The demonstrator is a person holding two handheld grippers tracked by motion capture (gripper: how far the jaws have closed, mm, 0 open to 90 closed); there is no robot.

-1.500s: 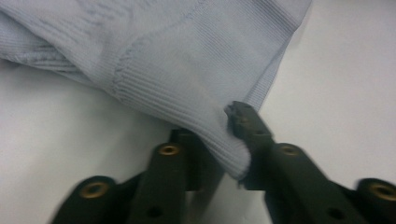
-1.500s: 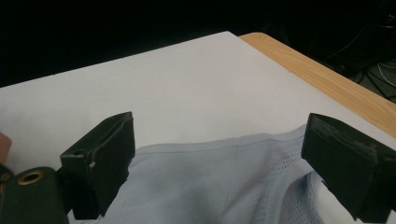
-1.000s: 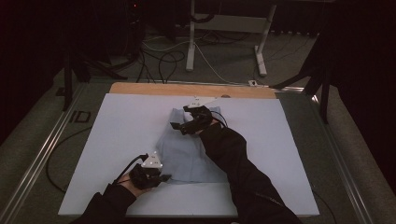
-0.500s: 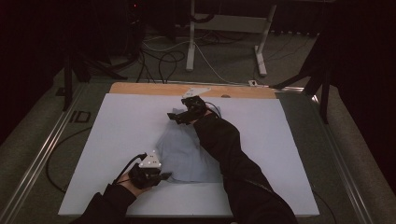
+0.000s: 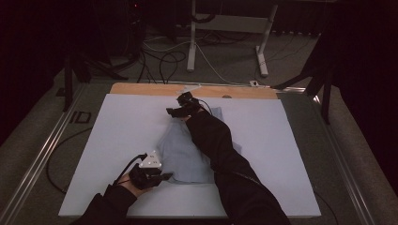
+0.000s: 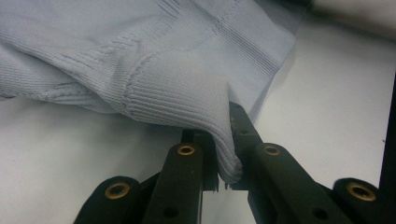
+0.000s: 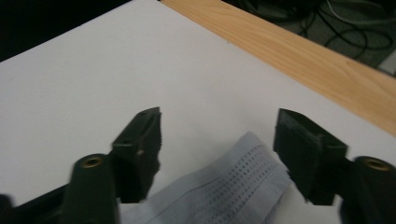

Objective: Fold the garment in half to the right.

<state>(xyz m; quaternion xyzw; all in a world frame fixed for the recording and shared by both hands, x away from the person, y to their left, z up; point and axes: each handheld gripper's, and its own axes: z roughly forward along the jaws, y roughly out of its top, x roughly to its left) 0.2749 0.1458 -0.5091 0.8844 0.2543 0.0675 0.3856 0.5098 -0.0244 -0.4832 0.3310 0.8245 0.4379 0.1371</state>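
We find no legible text, label, brand, number or sign in any of the views. The pale blue knit garment (image 6: 154, 60) carries only its ribbed weave, and the white table cover (image 5: 117, 136) is plain. The small white items at the far wooden table edge (image 5: 141, 89) are too small and dim for us to read.

White mat (image 5: 117, 140) on wooden table (image 5: 141, 88) (cables (image 5: 159, 51) beyond)

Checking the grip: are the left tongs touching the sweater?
Touching. The left gripper view shows the tongs pinching the sweater hem between them.
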